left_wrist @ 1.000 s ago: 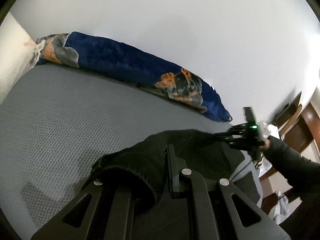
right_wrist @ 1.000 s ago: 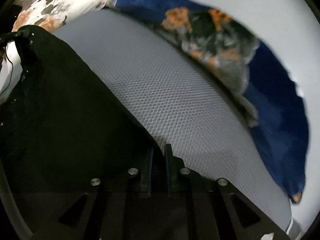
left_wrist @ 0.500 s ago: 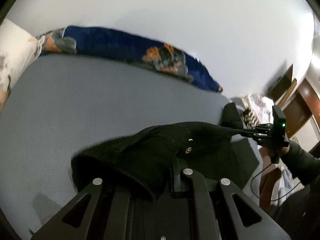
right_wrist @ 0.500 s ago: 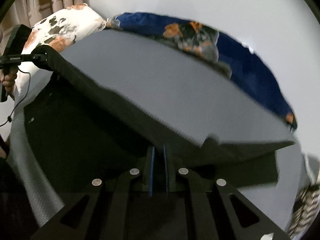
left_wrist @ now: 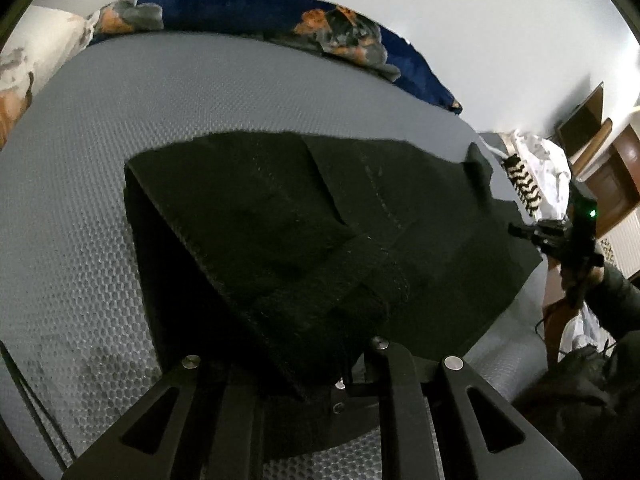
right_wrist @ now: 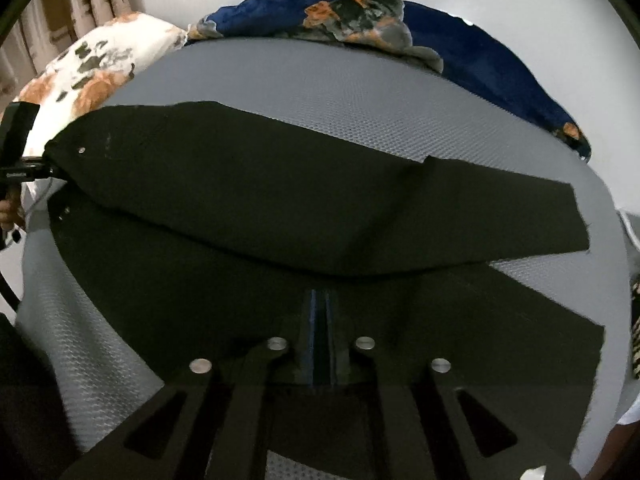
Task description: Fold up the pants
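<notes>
Black pants (left_wrist: 320,232) are held stretched above a grey textured mattress (left_wrist: 80,184). My left gripper (left_wrist: 352,364) is shut on the waistband end, which drapes over its fingers. My right gripper (right_wrist: 318,320) is shut on the pants (right_wrist: 280,192) along the near edge. The upper layer hangs in the air, with a leg end at the right and a lower layer beneath it. In the left wrist view the right gripper (left_wrist: 520,230) shows at the far right, gripping the cloth. In the right wrist view the left gripper (right_wrist: 44,170) shows at the far left.
A blue blanket with orange and grey print (left_wrist: 360,32) lies along the far side of the mattress by a white wall. A floral pillow (right_wrist: 92,68) sits at the head end. Wooden furniture (left_wrist: 600,160) and white cloth (left_wrist: 540,168) stand past the mattress foot.
Both grippers have lifted and pulled the pants apart, so the cloth now spreads wide and taut over the mattress. The cameras now tilt down toward the bed.
</notes>
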`<state>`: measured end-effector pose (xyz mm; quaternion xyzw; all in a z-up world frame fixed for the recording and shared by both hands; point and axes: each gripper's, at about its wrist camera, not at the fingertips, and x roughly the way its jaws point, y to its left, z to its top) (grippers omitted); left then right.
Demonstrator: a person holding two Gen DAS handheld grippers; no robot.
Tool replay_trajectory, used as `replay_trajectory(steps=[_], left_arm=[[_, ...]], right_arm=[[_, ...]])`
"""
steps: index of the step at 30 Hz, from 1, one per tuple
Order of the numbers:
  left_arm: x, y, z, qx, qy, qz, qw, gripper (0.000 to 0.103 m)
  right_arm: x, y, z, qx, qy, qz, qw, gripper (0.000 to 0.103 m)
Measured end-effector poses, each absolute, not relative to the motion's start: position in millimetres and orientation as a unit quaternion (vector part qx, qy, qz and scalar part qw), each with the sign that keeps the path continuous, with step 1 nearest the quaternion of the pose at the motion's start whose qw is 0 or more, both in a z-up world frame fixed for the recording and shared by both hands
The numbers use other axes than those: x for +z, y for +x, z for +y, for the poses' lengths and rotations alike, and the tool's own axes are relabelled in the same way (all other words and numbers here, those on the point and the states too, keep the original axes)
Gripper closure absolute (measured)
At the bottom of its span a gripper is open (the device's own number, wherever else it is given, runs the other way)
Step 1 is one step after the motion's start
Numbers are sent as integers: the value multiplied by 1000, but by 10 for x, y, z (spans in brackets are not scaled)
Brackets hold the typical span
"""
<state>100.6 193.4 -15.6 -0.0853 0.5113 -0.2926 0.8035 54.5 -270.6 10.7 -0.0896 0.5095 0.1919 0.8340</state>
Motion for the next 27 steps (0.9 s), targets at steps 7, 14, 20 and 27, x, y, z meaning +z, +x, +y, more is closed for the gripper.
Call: replay_trajectory(steps=[7, 14, 20, 27], left_arm=[[242, 1085, 2044, -295, -128, 463, 826, 89], [478, 1178, 2020, -294, -127, 441, 838, 90], [454, 1198, 2087, -291, -136, 444, 836, 90], [347, 1129, 2125, -291, -120, 458, 831, 89]], right_arm=[[129, 535, -2465, 201, -167, 474, 841, 75], [19, 635, -2271, 212, -238, 447, 836, 70], [-200, 860, -2297, 208, -268, 460, 821, 80], [81, 848, -2468, 196, -224, 467, 833, 97]])
